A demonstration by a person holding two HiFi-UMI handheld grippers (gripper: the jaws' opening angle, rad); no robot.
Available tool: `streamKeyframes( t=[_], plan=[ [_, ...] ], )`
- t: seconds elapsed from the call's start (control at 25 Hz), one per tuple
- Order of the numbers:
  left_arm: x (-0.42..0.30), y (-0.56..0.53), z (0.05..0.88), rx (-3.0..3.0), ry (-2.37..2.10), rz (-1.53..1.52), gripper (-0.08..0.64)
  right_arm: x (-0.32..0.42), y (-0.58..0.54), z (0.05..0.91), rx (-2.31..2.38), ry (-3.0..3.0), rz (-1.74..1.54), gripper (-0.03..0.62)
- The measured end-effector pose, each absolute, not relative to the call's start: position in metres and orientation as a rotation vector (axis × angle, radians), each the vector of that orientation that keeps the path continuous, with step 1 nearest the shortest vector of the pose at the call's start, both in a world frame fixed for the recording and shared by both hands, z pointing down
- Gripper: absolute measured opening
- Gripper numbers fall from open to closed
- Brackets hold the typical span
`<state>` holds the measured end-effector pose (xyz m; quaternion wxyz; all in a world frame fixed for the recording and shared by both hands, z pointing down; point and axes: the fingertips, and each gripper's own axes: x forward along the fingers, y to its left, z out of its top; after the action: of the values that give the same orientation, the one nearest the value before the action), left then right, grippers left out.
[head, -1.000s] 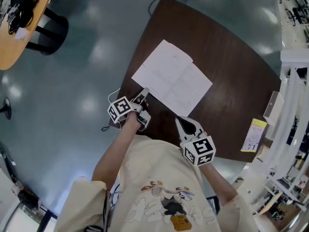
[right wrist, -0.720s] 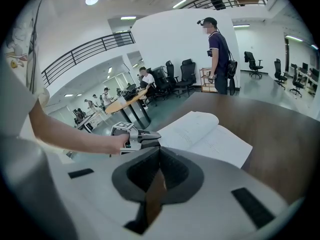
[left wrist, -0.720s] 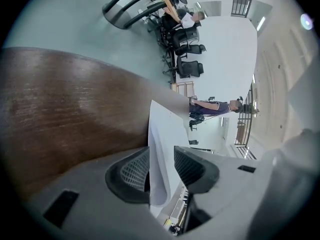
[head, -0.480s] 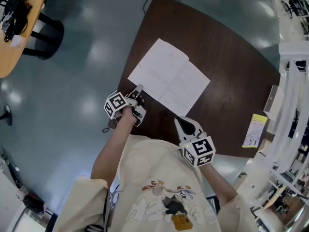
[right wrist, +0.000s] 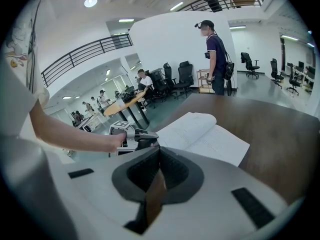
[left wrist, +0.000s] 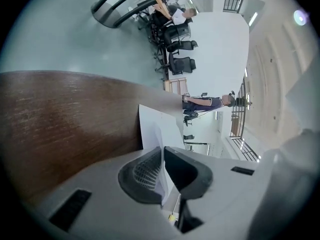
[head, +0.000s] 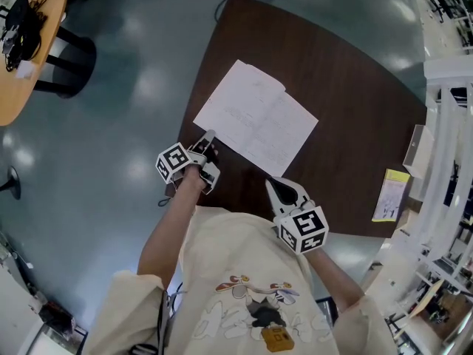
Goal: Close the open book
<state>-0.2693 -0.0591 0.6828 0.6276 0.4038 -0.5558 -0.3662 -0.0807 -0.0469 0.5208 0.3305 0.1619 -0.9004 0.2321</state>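
Note:
The open book [head: 255,117] lies flat on the dark wooden table [head: 347,109], white pages up. My left gripper [head: 206,140] is at the book's near left corner. In the left gripper view its jaws [left wrist: 162,151] are closing, and a white page edge [left wrist: 161,181] is pinched between the pads. The rest of the book [left wrist: 155,129] runs away beyond them. My right gripper [head: 283,189] hovers shut and empty just off the book's near edge. The right gripper view [right wrist: 159,151] shows the book [right wrist: 202,134] ahead and the left gripper [right wrist: 144,135] at its corner.
A yellow and white leaflet [head: 388,197] lies near the table's right edge, beside white shelving [head: 443,161]. A round orange table [head: 22,72] stands on the floor at the far left. A person [right wrist: 216,54] stands beyond the table among office chairs.
The left gripper's jaws, open a second ago, have come together on the page at the book's near left corner. The right gripper has kept still.

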Motion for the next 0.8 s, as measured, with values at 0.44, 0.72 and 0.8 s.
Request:
streamKeyframes(
  t=[0.44, 0.72, 0.8],
  plan=[
    [-0.246, -0.057, 0.644, 1.092, -1.302, -0.731, 0.025, -0.068, -0.039, 0.51, 0.467, -2.388, 0.598, 0.006],
    [-0.22, -0.065, 0.613, 1.312, -1.362, -0.531, 0.025, -0.051, -0.038, 0.506, 0.518, -2.402, 0.609, 0.006],
    [-0.211, -0.068, 0.607, 1.369, -1.366, -0.479, 0.025, -0.046, -0.037, 0.506, 0.529, -2.403, 0.611, 0.006]
  ],
)
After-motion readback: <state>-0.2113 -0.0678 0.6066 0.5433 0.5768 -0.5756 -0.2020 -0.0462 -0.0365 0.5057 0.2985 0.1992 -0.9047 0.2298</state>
